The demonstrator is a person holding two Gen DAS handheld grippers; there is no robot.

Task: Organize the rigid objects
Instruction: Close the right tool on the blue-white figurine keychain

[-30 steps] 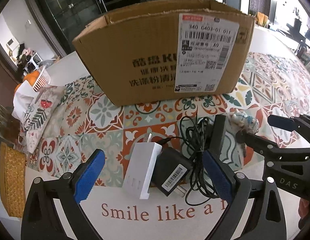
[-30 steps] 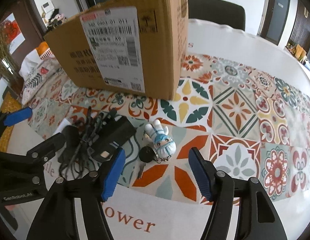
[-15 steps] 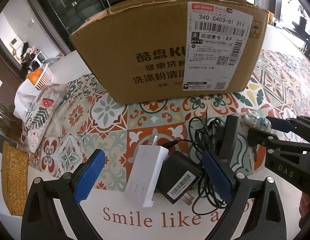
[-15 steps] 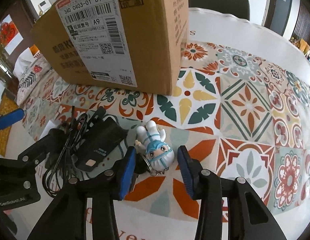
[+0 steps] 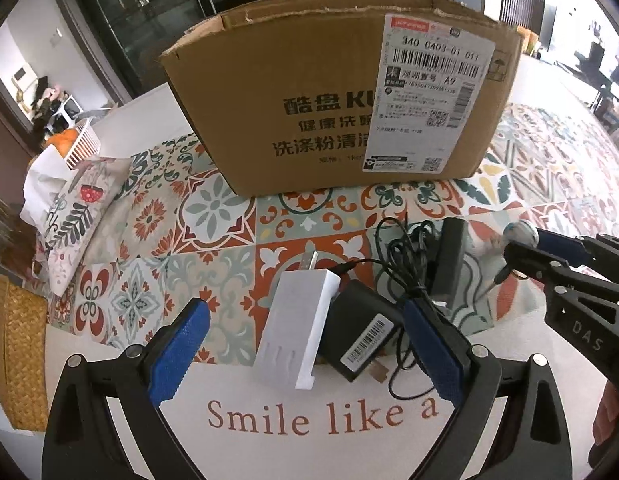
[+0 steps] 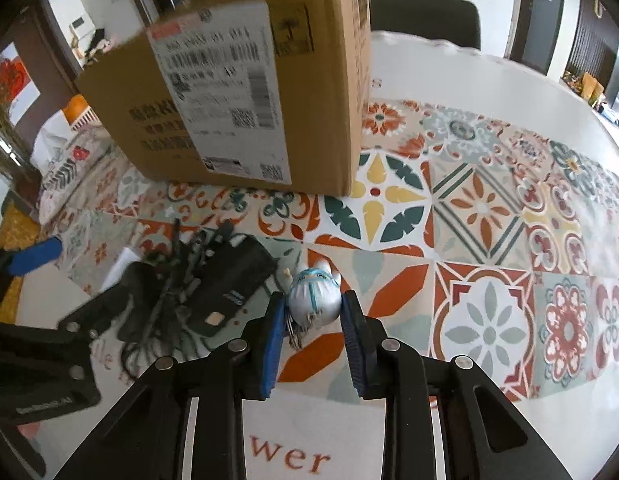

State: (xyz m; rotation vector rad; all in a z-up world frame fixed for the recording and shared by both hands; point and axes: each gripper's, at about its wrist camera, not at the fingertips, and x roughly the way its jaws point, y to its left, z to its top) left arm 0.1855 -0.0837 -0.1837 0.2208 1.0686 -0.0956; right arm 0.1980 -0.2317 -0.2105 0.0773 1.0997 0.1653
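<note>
Here the right gripper (image 6: pixel 314 334) has its blue pads (image 6: pixel 272 344) pressed against both sides of the figurine (image 6: pixel 315 300), a small white and blue doll with a key ring hanging under it; the doll's head faces the camera and its body points away toward the box (image 6: pixel 245 92). In the left wrist view the same grip shows at the right edge, blurred, with the figurine (image 5: pixel 519 234) at the tip of the right gripper (image 5: pixel 549 252). Whether the doll is lifted off the cloth (image 6: pixel 481 208) cannot be told. The left gripper (image 5: pixel 305 356) hovers low with its fingers wide apart and nothing between the pads, its opening framing the white charger (image 5: pixel 299 332), which lies flat with its plug end toward the box. Just right of it, touching, sits the black adapter (image 5: pixel 359 334) with a barcode label, and a tangle of black cable (image 5: pixel 405 264) runs over it to the black block (image 5: pixel 449 264) lying beyond. This cluster is just left of the figurine, near the front edge of the patterned cloth. The cardboard box (image 5: pixel 341 104) stands upright behind everything, its shipping label facing the cameras. Off to the left lie a printed pillow (image 5: pixel 77 216) and a white basket (image 5: pixel 83 142) with oranges.
</note>
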